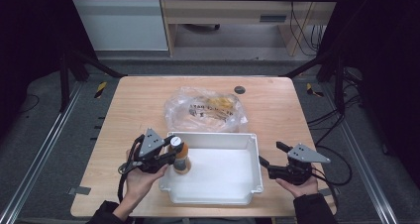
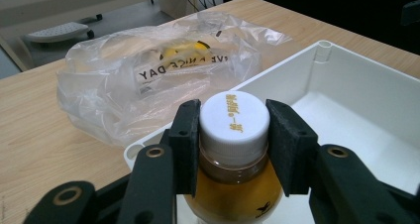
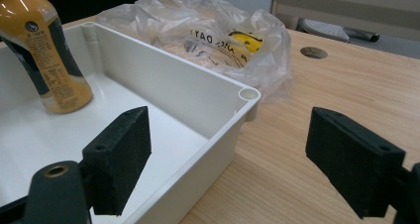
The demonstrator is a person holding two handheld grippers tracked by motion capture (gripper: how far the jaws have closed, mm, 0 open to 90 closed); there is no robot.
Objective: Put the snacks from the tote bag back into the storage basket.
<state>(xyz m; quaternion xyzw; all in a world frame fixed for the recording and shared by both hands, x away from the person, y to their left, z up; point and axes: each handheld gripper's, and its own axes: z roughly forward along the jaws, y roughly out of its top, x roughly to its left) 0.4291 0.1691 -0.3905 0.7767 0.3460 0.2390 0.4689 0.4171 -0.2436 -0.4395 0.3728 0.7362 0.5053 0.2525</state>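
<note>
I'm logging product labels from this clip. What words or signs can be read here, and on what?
"NICE DAY", seen reversed through the film: plastic bag.
Gold characters on the bottle's white cap: too small to read.
Fine print and a round logo on the bottle: too blurred to read.

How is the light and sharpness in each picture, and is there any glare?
High view: the table is lit, its surroundings dark, and the plastic bag glints. Left gripper view: the bottle cap is sharp, the background soft. Right gripper view: the nearby jaws look slightly soft, while the white tray shows even light without harsh glare.
</note>
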